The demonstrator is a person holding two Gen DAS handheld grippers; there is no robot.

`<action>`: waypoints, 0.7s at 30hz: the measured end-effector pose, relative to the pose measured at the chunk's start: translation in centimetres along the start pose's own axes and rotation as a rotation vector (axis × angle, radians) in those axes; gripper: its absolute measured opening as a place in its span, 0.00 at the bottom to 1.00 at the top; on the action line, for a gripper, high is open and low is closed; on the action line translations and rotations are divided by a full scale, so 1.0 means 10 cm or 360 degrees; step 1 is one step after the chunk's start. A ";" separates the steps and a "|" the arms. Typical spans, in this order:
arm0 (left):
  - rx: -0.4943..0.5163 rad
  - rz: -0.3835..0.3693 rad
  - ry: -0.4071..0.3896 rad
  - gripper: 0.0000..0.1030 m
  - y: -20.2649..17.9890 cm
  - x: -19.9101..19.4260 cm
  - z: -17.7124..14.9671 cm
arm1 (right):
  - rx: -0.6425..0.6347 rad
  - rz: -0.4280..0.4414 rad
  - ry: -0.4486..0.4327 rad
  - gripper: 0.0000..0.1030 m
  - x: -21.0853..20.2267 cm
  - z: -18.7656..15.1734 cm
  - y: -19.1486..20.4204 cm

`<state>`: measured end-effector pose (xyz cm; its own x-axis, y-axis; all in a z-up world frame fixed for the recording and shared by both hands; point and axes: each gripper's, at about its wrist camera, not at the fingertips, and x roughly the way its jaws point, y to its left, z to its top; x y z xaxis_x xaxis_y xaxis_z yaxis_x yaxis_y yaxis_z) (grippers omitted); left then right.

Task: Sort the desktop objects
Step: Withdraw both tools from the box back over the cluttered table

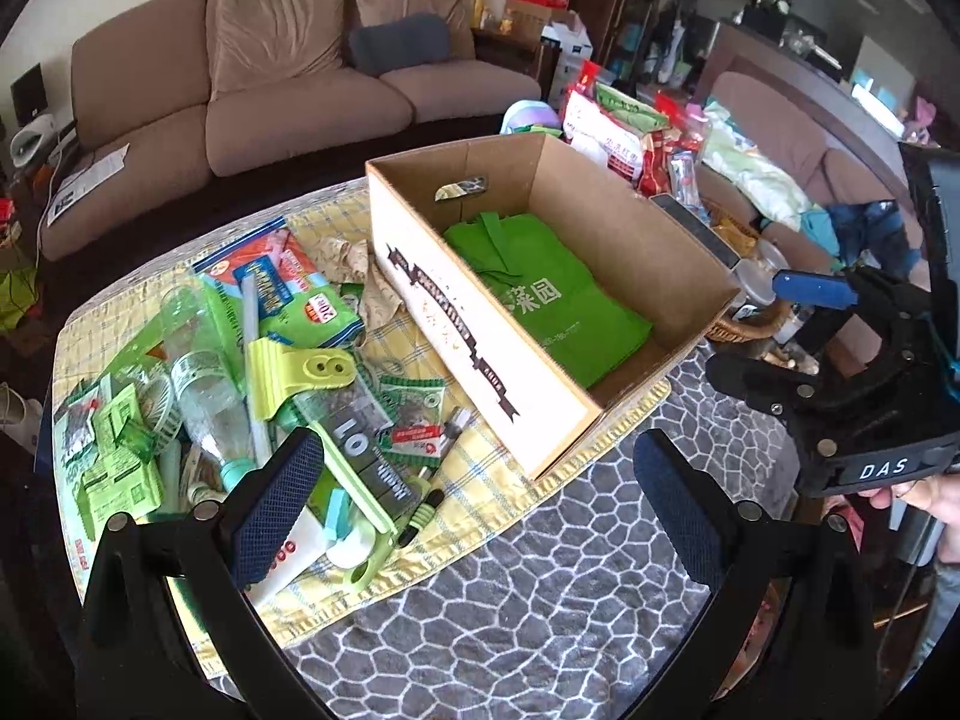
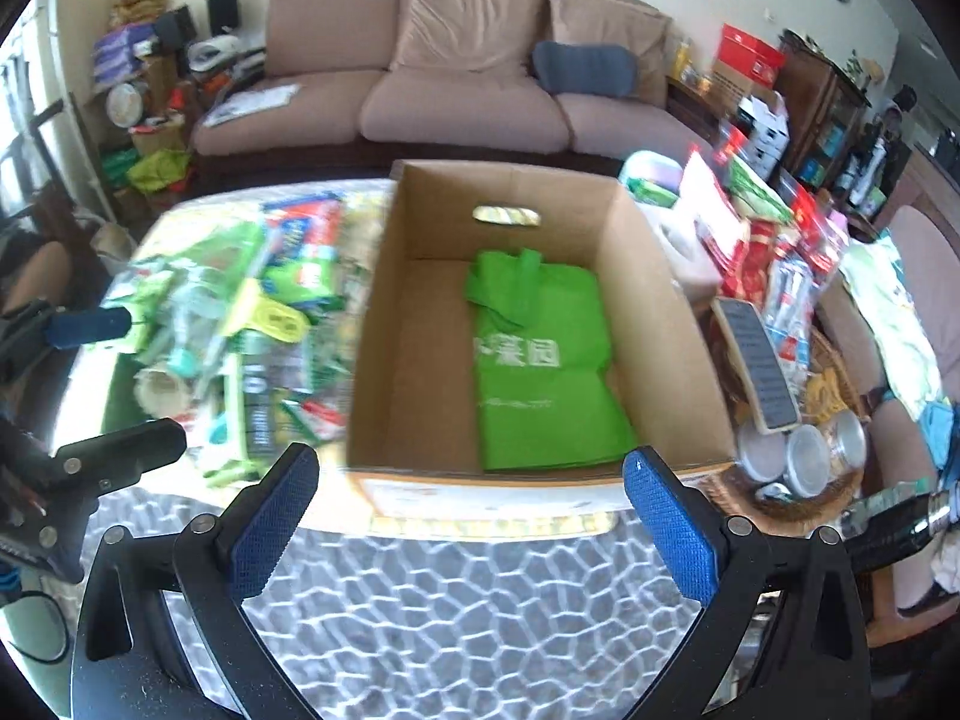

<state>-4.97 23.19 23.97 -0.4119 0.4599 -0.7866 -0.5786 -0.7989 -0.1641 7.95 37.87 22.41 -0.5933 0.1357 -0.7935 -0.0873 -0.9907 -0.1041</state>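
An open cardboard box [image 1: 474,324] stands on a yellow checked cloth [image 1: 420,354]; a folded green bag [image 1: 552,294] lies inside it. The box [image 2: 414,324] and bag [image 2: 540,354] also show in the right wrist view. Left of the box lies a heap of green items: a clear plastic bottle [image 1: 204,384], a light green clip [image 1: 294,378], packets and a comb. My left gripper [image 1: 474,504] is open and empty, low over the heap's near edge. My right gripper [image 2: 471,516] is open and empty, in front of the box's near wall.
A grey hexagon-pattern mat [image 1: 540,576] covers the near table. Right of the box are a wicker basket with jars [image 2: 798,468], a remote [image 2: 759,372] and red snack packets [image 2: 774,246]. A brown sofa [image 1: 288,78] stands behind.
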 end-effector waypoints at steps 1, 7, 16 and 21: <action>-0.0014 0.0014 -0.0006 1.00 0.09 -0.06 -0.07 | -0.0016 0.0017 -0.0013 1.00 -0.03 0.00 0.10; -0.0108 0.0133 -0.0048 1.00 0.89 -0.41 -0.59 | -0.0108 0.0194 -0.0090 1.00 -0.13 0.03 0.77; -0.0446 0.0326 -0.0046 1.00 2.52 -0.66 -1.39 | -0.0169 0.0591 -0.0139 1.00 0.09 0.16 1.90; -0.0629 0.0353 -0.0048 1.00 3.18 -0.54 -1.76 | -0.0173 0.0789 -0.0093 1.00 0.42 0.23 2.54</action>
<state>-8.73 -11.48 12.53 -0.5193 0.2676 -0.8116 -0.1635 -0.9633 -0.2130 1.42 13.24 17.85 -0.5866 -0.3538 -0.7286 0.2978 -0.9307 0.2122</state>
